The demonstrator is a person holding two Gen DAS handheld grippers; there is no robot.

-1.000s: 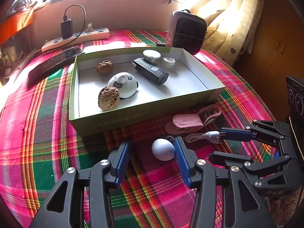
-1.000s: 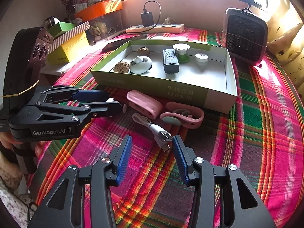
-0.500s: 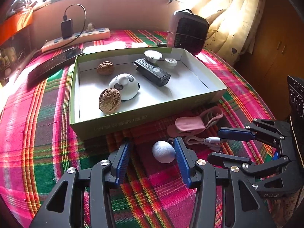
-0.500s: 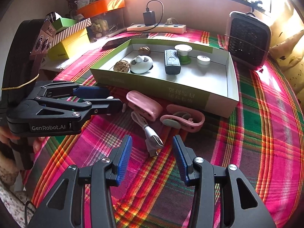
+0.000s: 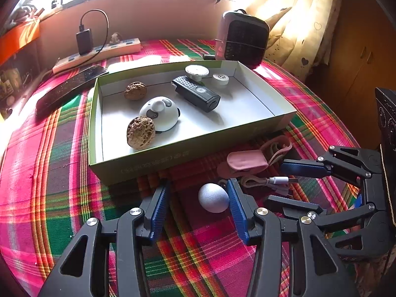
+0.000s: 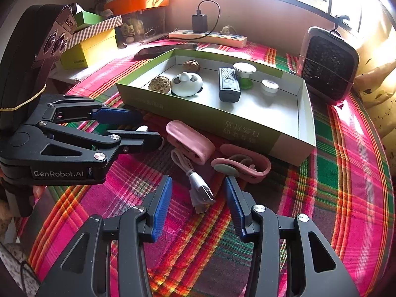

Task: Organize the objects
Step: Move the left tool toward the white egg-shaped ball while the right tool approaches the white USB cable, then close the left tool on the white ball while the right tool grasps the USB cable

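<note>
You have two things lined up to pick up, and neither one is grabbed yet. The green box is your landmark, and it already holds two bumpy walnuts, a little white panda toy, a black gadget and two small round white pieces. Your left gripper sits just in front of the box's near wall, and its jaws are apart around the small grey egg. The egg lies on the checked cloth close to the jaw on the right in the left wrist view; I cannot tell if it touches that pad, and a wide gap shows on the other side, so it is not squeezed. Your right gripper is also in front of the box, with its jaws apart on both sides of the plug end of the white USB cable. The pads do not press on the plug. A pink case and pink ear-hook headphones lie between the cable and the box, waiting for their turn. I think the step now is grabbing, so next you should close each gripper gently until it holds its thing. The egg is round and may roll away, so squeeze it in the middle. The cable is floppy and may drag on the pink case when you lift it, so lift slowly before you carry it over the box wall.
</note>
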